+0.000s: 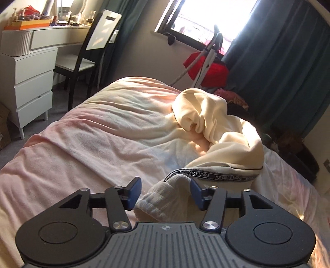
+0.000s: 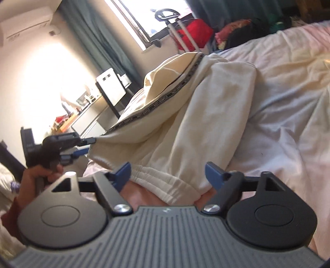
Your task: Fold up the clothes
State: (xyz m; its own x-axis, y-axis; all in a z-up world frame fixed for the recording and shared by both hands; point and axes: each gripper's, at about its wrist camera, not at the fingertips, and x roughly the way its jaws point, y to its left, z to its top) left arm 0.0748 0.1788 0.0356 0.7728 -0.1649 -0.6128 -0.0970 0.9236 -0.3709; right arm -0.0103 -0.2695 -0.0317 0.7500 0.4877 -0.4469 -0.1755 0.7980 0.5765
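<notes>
Lying crumpled across a pink bedsheet [image 1: 86,144], a pair of cream sweatpants [image 1: 222,136] sits directly ahead of both handheld grippers in a sunlit bedroom. Seen from the left wrist camera, the left gripper [image 1: 166,191] hangs with its blue-padded jaws spread apart, and the ribbed cuff [image 1: 158,198] of one trouser leg rests in the gap between them, unpinched; whether the cloth touches either pad cannot be told. A black printed tape [image 1: 214,175] runs along the leg just beyond the fingertips, and the rest of the garment is heaped farther off toward the right side of the bed. From the right wrist camera, the right gripper [image 2: 168,175] is likewise released, its jaws wide, with the gathered elastic cuff [image 2: 165,181] of the other leg lying between them, close to the gripper body. The same view shows the left gripper [image 2: 87,146] at the far left, gripped in the person's hand [image 2: 41,175], its tips level with the edge of the cream fabric. Behind the bed stand a white dresser [image 1: 31,82], a dark-framed chair [image 1: 90,53], teal curtains [image 1: 278,61] and a bright window [image 1: 206,18], with a red bag [image 1: 208,70] beside the bed's far corner.
</notes>
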